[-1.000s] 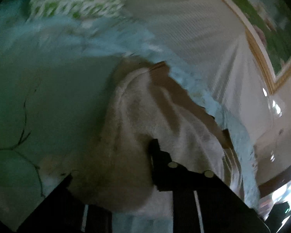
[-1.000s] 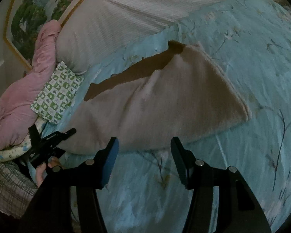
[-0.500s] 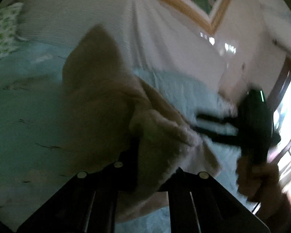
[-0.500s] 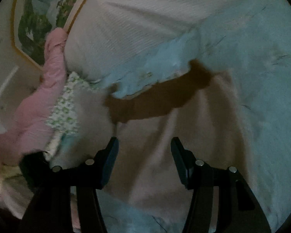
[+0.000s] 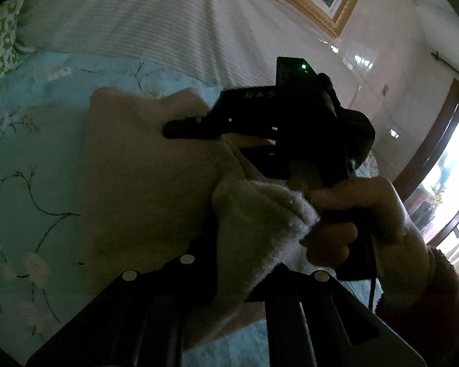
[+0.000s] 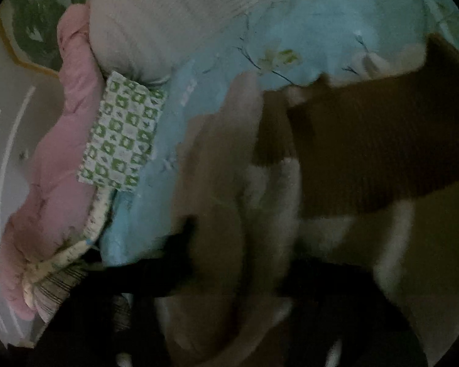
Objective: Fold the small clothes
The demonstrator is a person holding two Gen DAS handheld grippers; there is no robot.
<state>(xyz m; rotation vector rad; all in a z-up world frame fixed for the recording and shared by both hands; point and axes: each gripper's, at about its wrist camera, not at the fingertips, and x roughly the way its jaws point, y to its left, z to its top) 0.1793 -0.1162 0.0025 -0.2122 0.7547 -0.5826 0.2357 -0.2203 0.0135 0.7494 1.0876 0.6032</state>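
Beige fleece garment [image 5: 143, 183] lies on the blue floral bedsheet [image 5: 30, 159], one corner lifted and doubled over, prob. to carry a fold across. Left gripper [image 5: 229, 263] pinched tight on that corner. Right gripper [image 5: 199, 128] over the cloth w/ jaws just been closing, fleece between; grip itself can't tell, right view too blurred.

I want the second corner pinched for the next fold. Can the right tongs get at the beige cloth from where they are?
Probably yes. The right tongs already lie over the beige cloth, nothing between them and it, their jaws just closing; whether the pads grip yet is unclear. The left tongs hold a bunched corner beside them.
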